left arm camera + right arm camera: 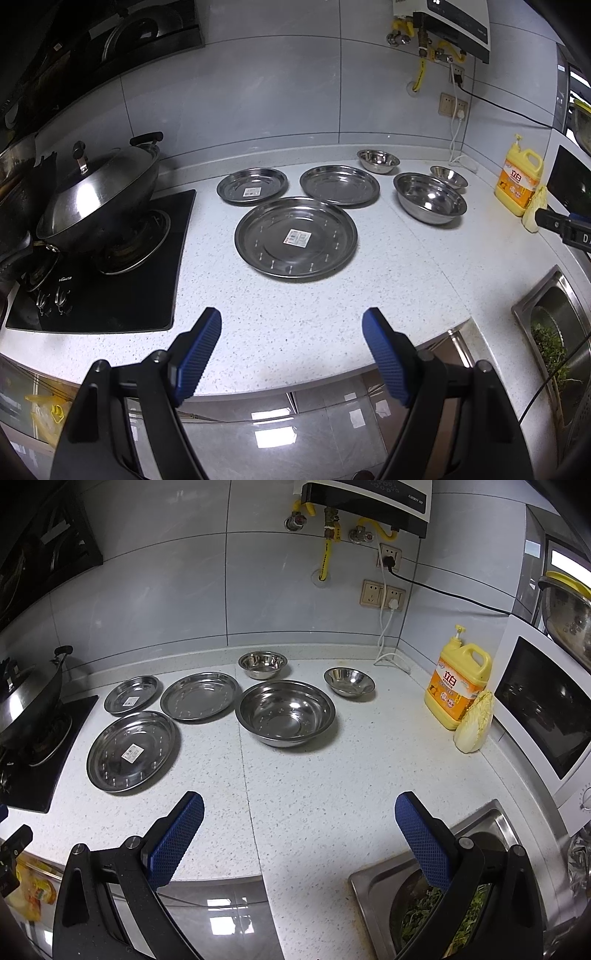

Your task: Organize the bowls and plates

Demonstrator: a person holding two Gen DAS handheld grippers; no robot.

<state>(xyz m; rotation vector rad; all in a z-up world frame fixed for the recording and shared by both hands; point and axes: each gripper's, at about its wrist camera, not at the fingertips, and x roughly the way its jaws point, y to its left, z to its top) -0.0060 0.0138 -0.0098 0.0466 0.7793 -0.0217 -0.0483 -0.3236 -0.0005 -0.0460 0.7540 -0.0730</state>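
With both grippers hanging over the front edge of the speckled white countertop (332, 775), nothing is held. Left gripper (291, 325): blue pads spread wide, empty gap between them. Right gripper (299, 808): same, fingers wide apart, nothing pinched; its right finger sits over the sink (480, 823), which has greens in it.

All the steel ware is out flat on the counter, none of it stacked:
- large plate (295, 238) nearest the front, white sticker at its centre
- small plate (252, 184) behind it on the left, also stickered, near the hob
- medium plate (340, 184) behind it on the right, no sticker; rims of the three plates are close, can't tell if they touch
- large bowl (285, 712) right of the medium plate, just beside it
- medium bowl (263, 664) behind the large bowl, close to the wall
- small bowl (349, 681) right of the large bowl, towards the corner

Surroundings: lidded wok (98, 195) on the black gas hob (110, 291) at far left. Yellow detergent jug (456, 686) on the right, with a napa cabbage (474, 722) leaning beside it, and a white microwave (546, 701) just past them. Water heater (365, 502) on the tiled wall, yellow hoses below it.
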